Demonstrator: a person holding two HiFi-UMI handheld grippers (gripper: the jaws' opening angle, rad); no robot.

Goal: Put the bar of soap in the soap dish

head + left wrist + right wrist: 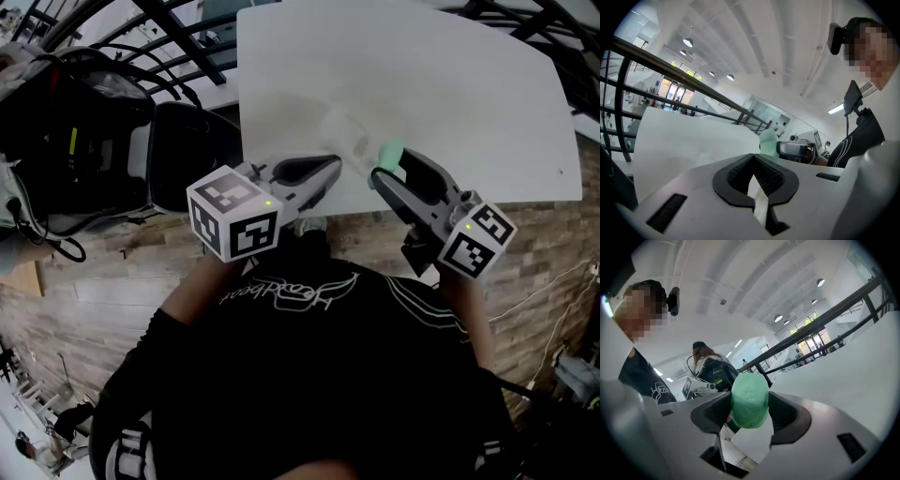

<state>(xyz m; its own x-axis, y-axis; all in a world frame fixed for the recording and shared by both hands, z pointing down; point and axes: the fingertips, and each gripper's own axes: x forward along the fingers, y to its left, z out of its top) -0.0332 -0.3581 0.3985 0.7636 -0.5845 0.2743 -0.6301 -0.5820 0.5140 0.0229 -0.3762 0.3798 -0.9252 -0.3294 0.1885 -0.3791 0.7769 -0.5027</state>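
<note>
Soap (749, 400), rounded, matte green, being clamped between ribbed black pads (785, 414) of right gripper (382, 172); left gripper (753, 175) sitting empty, jaws together.

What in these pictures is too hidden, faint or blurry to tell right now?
- Soap dish: in the head view it is only a faint, clear smear on the white table, so its shape and rim are washed out. Neither gripper view shows it plainly.
- Soap: in the head view the right gripper covers most of it.
- Mark pressed into the soap: in the right gripper view it is too blurred to read.
</note>
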